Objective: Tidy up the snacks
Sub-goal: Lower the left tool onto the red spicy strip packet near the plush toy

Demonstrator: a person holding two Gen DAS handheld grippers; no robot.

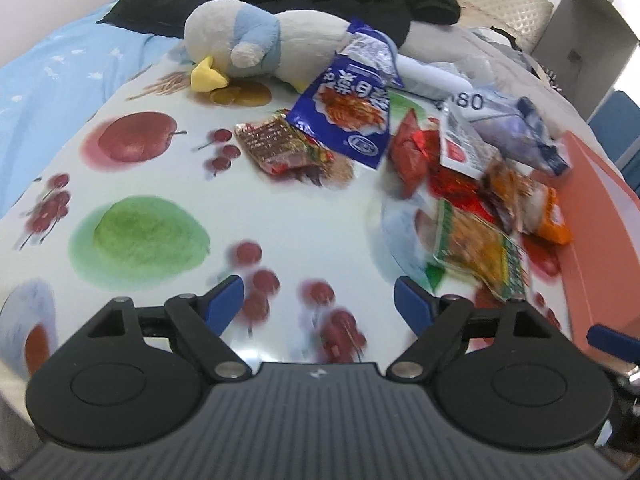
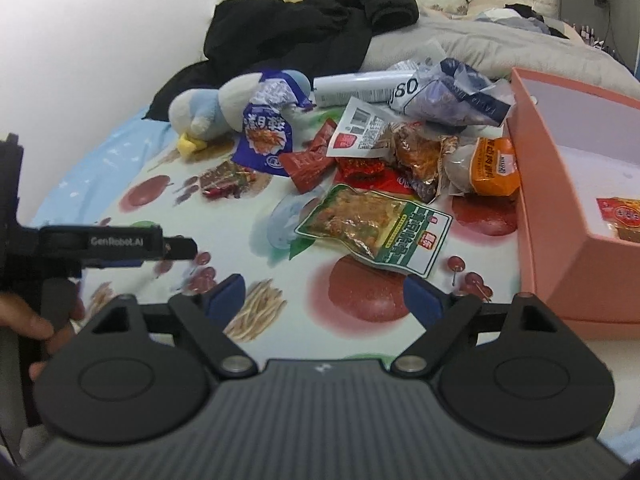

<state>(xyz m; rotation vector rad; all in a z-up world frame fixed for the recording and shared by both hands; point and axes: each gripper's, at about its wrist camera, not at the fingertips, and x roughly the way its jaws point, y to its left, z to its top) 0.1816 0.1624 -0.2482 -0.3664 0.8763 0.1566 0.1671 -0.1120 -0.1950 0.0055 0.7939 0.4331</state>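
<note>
Several snack packets lie in a pile on a fruit-print cloth [image 1: 280, 232]. A green packet [image 2: 376, 228] lies nearest, just ahead of my right gripper [image 2: 324, 300], which is open and empty. It also shows in the left wrist view [image 1: 476, 252]. A blue bag [image 1: 348, 112] leans on a plush toy [image 1: 256, 44]. Red packets [image 2: 308, 164] and an orange packet [image 2: 494, 168] lie in the pile. My left gripper [image 1: 318, 304] is open and empty above bare cloth. A pink box [image 2: 560, 208] at the right holds one red packet [image 2: 622, 216].
A black jacket [image 2: 304, 28] and a grey quilt [image 2: 500, 48] lie behind the pile. A white tube [image 2: 360, 86] and crumpled plastic bags [image 2: 452, 92] lie at the back. My left gripper's body [image 2: 116, 242] shows at the left in the right wrist view.
</note>
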